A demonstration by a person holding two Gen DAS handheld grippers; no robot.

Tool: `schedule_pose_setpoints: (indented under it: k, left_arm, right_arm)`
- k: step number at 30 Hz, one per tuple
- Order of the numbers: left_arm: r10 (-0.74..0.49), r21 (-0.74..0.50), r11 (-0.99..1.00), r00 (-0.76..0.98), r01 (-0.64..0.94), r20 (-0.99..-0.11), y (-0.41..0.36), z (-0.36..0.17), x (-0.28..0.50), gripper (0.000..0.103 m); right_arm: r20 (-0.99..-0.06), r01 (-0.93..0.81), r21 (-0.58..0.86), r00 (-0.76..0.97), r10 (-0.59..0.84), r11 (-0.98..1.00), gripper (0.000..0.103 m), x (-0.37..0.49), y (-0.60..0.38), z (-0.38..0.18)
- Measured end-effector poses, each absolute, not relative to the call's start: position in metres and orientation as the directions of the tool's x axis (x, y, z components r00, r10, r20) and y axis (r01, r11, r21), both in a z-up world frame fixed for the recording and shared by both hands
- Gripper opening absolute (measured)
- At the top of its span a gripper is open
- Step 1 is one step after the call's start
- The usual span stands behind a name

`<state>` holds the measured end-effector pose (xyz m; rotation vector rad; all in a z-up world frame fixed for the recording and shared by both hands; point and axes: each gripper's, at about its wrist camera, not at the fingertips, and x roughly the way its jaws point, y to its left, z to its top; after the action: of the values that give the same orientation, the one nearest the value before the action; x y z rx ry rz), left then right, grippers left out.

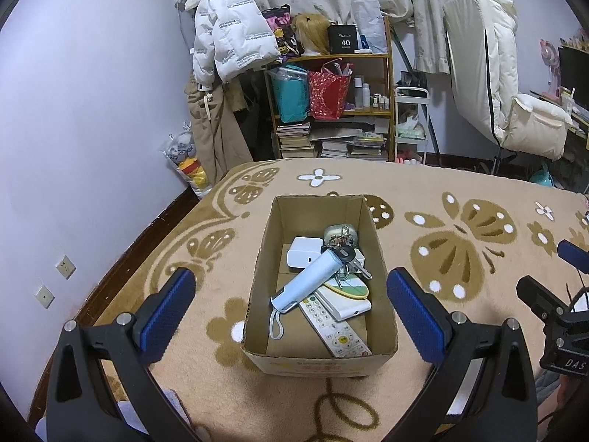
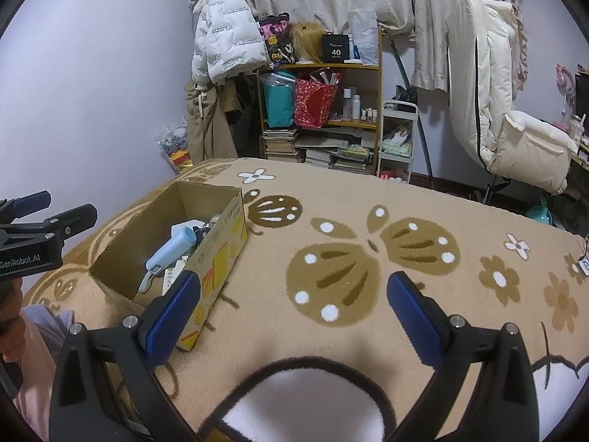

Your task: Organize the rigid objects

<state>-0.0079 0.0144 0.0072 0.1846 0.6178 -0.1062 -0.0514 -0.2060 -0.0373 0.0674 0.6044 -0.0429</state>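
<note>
An open cardboard box (image 1: pixel 383 287) stands on the patterned blanket. Inside lie a light blue folded umbrella (image 1: pixel 307 281), a white remote (image 1: pixel 337 328), a white charger block (image 1: pixel 303 252), a bunch of keys (image 1: pixel 348 254), a white flat box (image 1: pixel 344 304) and a round green-and-yellow piece (image 1: pixel 349 285). My left gripper (image 1: pixel 291 311) hovers open above the box's near end, nothing between its fingers. My right gripper (image 2: pixel 292 307) hangs open over bare blanket, to the right of the box (image 2: pixel 221 243). The umbrella (image 2: pixel 171 252) pokes above the rim there. Each gripper shows at the edge of the other's view.
The tan blanket (image 2: pixel 368 221) with brown butterflies and flowers covers the bed. Behind stand a wooden shelf (image 1: pixel 386 84) with bags, bottles and stacked books, a hanging white jacket (image 1: pixel 228 33), a small cart (image 1: pixel 410 125) and a padded chair (image 1: pixel 515 92). A wall runs along the left.
</note>
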Motion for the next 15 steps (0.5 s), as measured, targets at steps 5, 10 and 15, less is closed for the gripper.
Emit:
schedule_pose_setpoints:
  k: [5,10,15]
  left_arm:
    - [-0.042,0.143,0.978,0.812,0.153,-0.582,0.0145,0.0063,-0.0082,0.103]
    - [-0.034,0.151,0.977,0.812,0.149,-0.582,0.015,0.0061,-0.0089,0.103]
    - [-0.027,0.153,0.978,0.812,0.143,-0.583,0.0175,0.0059,-0.0088,0.103]
  right_arm:
    - [-0.569,0.065,0.044,0.822,-0.029,0.997,0.103,-0.0513,-0.2059,-0.0373]
    - [-0.569,0.063,0.041,0.822,-0.029,0.997,0.103,-0.0514,-0.2058,-0.0375]
    - [-0.573,0.064,0.044,0.819,-0.027,0.997,0.103,-0.0511,-0.2067,-0.0384]
